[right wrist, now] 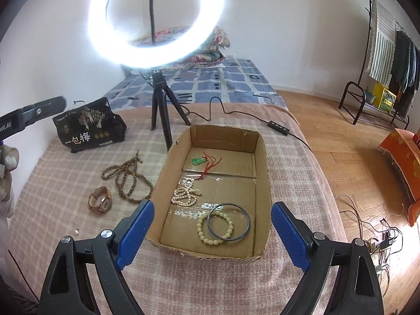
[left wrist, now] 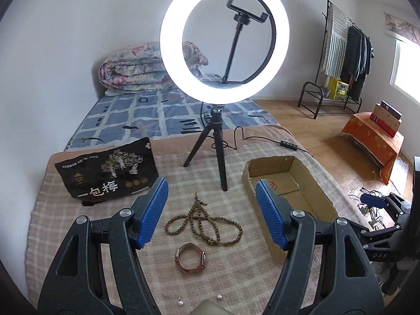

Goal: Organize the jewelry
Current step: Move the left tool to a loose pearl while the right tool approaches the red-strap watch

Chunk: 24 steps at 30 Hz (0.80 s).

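A brown wooden bead necklace (left wrist: 203, 223) (right wrist: 127, 179) lies on the checked blanket. A brown-strap watch (left wrist: 190, 257) (right wrist: 100, 200) lies just in front of it. Two small pearl earrings (left wrist: 199, 299) lie nearer still. An open cardboard box (right wrist: 265, 173) (left wrist: 309, 197) holds a green pendant on red cord (right wrist: 198, 160), a pearl necklace (right wrist: 185, 193), a pale bead bracelet (right wrist: 214, 227) and a dark bangle (right wrist: 228, 221). My left gripper (left wrist: 211, 197) is open above the bead necklace. My right gripper (right wrist: 212, 219) is open over the near end of the box.
A lit ring light on a black tripod (left wrist: 219, 144) (right wrist: 160, 105) stands behind the jewelry, its cable and switch (right wrist: 278, 127) trailing right. A dark snack bag (left wrist: 110, 170) (right wrist: 88, 128) stands at the left. The bed drops to wooden floor on the right.
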{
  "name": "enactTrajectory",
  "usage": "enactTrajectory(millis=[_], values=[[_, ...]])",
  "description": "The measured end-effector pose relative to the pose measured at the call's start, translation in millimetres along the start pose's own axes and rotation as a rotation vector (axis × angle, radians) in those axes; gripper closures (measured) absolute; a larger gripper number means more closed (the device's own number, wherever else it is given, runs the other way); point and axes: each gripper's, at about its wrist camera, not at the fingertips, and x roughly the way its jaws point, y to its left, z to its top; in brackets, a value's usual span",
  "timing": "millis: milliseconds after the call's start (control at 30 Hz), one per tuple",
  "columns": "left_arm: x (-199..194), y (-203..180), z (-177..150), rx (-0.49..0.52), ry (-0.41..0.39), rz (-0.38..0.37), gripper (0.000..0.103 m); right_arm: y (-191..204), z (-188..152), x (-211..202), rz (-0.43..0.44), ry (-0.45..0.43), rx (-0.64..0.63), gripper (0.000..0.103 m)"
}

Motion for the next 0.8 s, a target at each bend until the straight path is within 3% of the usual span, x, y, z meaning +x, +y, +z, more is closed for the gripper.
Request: enactTrajectory(millis=[400, 800], values=[[-45, 73, -52, -0.098, 0.024, 0.053, 0.032, 51, 4, -1, 0.055, -0.001, -0.057, 0.011], [-40, 110, -110, -0.142, 0.115, 0.067, 0.032, 81, 8, 19, 0.112, 0.034, -0.058, 0.011]])
